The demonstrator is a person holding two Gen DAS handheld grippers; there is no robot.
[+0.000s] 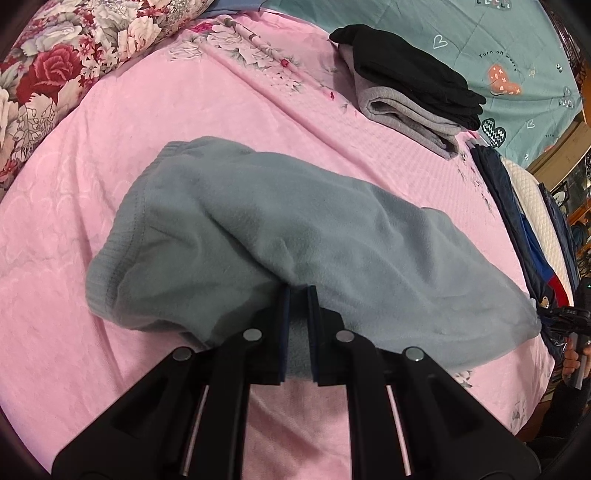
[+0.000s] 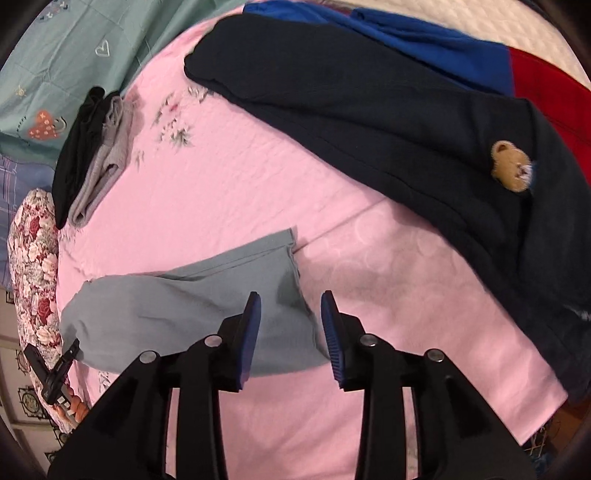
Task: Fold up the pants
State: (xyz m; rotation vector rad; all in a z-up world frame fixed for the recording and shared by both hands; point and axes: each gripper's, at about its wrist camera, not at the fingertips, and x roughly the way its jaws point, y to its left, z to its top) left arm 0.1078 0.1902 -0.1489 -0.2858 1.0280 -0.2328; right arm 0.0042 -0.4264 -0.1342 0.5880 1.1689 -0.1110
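Nearest you, your left tongs [image 1: 298, 295] are clamped on a bunched fold of the grey-blue pants [image 1: 280, 225]; fleece fills the narrow gap between the pads. The pants lie half-folded on the pink bedspread [image 1: 166, 110], ribbed waistband toward the floral pillow [image 1: 55, 66].

Your right tongs [image 2: 291, 301] hang spread wide over the hem end of the same pants, holding nothing. Whether the pads touch the cloth is hard to tell.

Risks, as I judge them:
- The left grip looks like a thick wad, not a clean edge. Lift from it and the layers may slide apart, leaving the fold skewed.
- Fleece probably clings to the bedspread; dragging could pull wrinkles into both.
- If your right tongs close on only the top layer at the hem, the lower leg stays behind.
- The dark garment [image 2: 388, 122] with a bear patch [image 2: 511, 166] lies near on the right; a wide sweep could snag it.

Farther off, a folded stack [image 1: 410, 85], black over grey, sits well apart.

Writing: the teal quilt [image 1: 480, 33] reads "Turn off worry". Other print there is too small to read.
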